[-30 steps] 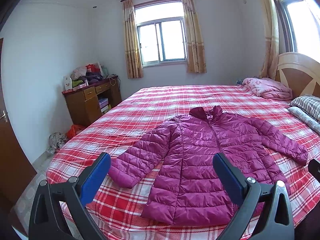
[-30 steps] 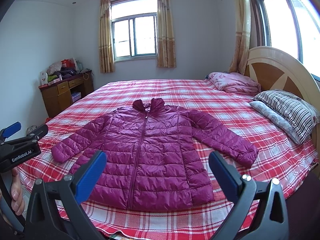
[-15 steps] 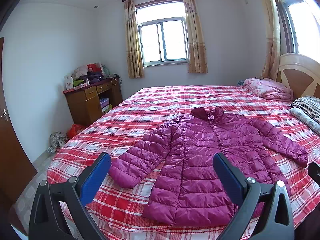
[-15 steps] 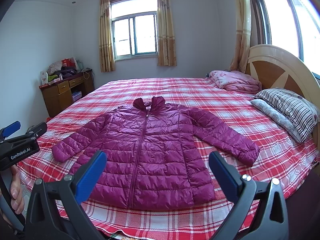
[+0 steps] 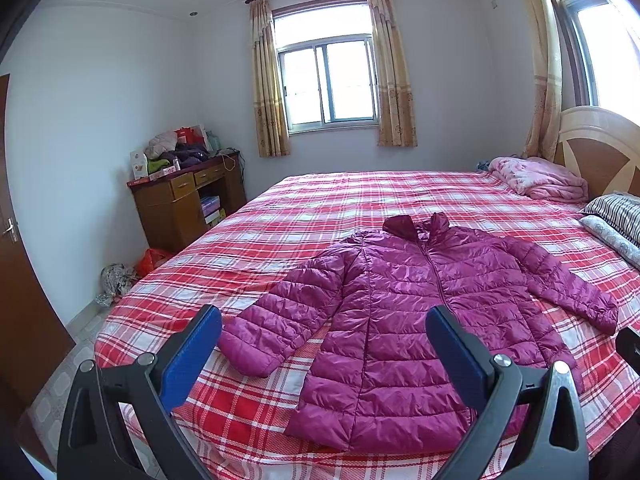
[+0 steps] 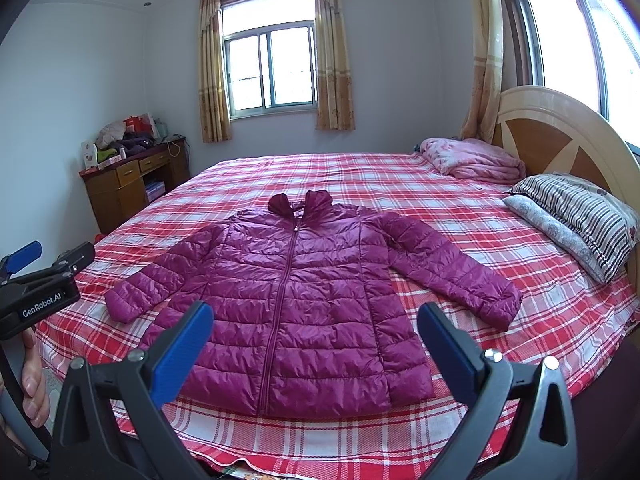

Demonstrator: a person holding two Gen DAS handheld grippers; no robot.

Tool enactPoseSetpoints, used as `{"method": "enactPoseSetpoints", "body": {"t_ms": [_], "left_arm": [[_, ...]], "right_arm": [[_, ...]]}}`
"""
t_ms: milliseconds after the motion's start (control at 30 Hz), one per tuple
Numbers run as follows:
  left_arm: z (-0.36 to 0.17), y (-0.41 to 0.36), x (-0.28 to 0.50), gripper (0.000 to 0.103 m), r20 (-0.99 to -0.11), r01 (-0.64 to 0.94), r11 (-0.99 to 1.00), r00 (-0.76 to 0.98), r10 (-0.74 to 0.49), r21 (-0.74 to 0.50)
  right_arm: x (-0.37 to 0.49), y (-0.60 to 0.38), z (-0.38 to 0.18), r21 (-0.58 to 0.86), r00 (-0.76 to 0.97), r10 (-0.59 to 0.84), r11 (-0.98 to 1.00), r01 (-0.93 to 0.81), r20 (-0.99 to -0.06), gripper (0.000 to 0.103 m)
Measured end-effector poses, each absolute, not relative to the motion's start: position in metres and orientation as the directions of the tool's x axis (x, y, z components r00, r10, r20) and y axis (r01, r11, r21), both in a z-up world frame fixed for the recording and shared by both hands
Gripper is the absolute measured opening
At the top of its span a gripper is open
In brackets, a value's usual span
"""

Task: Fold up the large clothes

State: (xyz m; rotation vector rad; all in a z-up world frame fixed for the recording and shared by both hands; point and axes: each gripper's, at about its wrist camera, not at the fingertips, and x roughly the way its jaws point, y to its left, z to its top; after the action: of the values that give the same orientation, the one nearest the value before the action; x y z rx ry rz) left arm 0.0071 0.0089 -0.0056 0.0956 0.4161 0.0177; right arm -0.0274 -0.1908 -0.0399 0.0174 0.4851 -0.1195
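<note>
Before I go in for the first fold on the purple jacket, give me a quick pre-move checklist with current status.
1. Purple jacket lies flat, zipped, front up: ok.
2. Both sleeves spread out, clear of the body: ok.
3. Left claw open, empty: ok.
4. Right claw open, empty: ok.
5. Plaid bedspread around the jacket free of other items; striped pillow and pink blanket sit apart: ok.
6. Anything trapped under the jacket: cannot tell.
</note>
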Motion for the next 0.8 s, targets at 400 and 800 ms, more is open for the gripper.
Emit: {"method": "enactPoseSetpoints", "body": {"t_ms": [400,800], "left_arm": [[-0.0057,0.0091,0.007,0.102,-0.403,0.003,0.995,0.914,0.036,0.097],[-0.0145,0.0118,0.0145,0.102,-0.421,-0.004,0.995,0.906,0.046,0.1]], "right_arm": [[-0.0275,-0.1904,-0.0401,-0.012,0.876,-0.11,0.993,0.119,-0.469,0.103],[-0.0243,-0.1913,-0.0457,-0.006,0.867,-0.113,0.992,0.126,-0.484,0.103]]}}
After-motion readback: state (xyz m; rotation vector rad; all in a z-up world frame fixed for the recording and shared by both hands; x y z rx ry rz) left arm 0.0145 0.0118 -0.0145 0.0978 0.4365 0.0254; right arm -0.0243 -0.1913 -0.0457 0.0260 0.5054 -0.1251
